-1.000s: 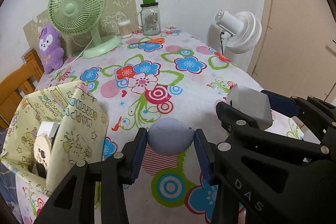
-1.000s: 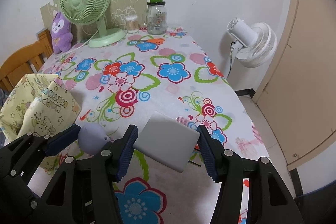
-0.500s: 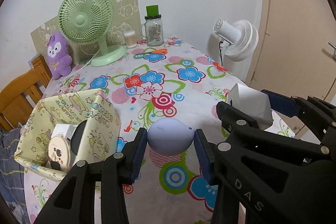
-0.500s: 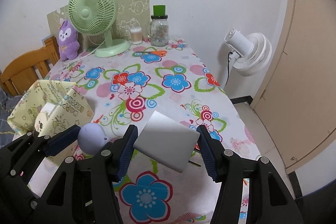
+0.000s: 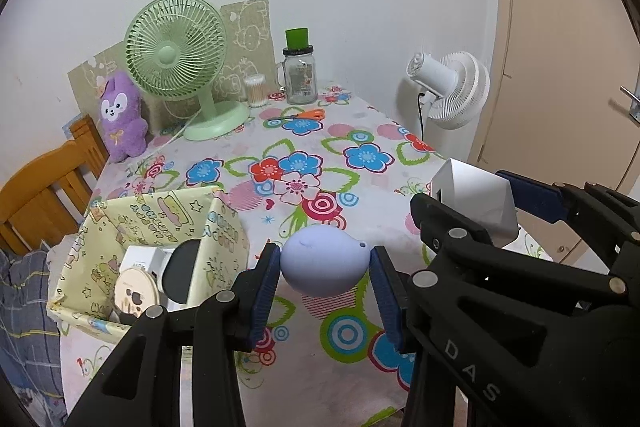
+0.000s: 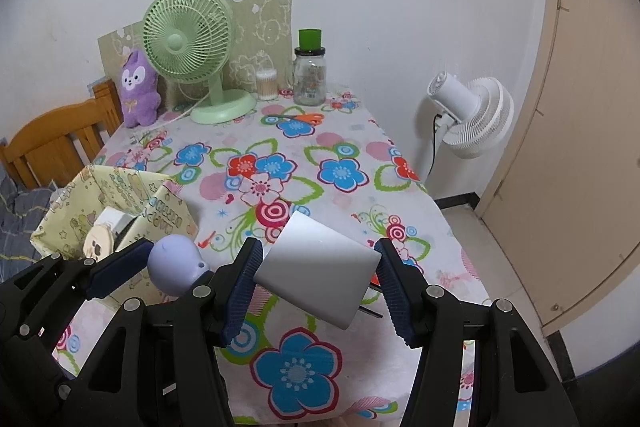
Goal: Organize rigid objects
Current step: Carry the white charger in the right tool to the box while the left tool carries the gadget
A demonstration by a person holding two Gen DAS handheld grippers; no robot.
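Lavender egg-shaped object [image 5: 325, 262]: clamped between the blue pads of my left gripper [image 5: 325, 269], held in the air over the flowered tablecloth [image 5: 360, 131], near the front of the table. A small nub points to its right side. Contact is on the two curved flanks only.

White block, apparently a charger [image 6: 318, 269]: clamped in my right gripper [image 6: 318, 279], tilted, with two metal prongs showing at its lower right edge. Also airborne, just right of the lavender piece. In the left wrist view the right gripper's frame sits close beside the left one; I can't tell whether they touch.

Destination, as I judge it: the yellow patterned box [image 5: 100, 311] at the table's left front corner. It already holds a round wooden-looking disc [image 5: 135, 290], a white item and a dark one, so free space is limited.

Farther back, well apart: green desk fan [image 5: 180, 63], purple plush [image 5: 120, 115], glass jar [image 5: 301, 75], cotton-swab pot, orange scissors [image 5: 302, 115]. White floor fan [image 6: 468, 111] stands off the table's right edge.

Risks from here:
- Rounded piece squirting out of the pads if the grip slackens; it would likely roll off the near edge.
- Charger is held at an angle, so it could pivot in the pads.
- Two grippers this close may knock together when I swing left.
- The box wall looks soft and one flap leans inward; a low approach could snag or fold it.
- Dropping onto the disc could tip the contents.
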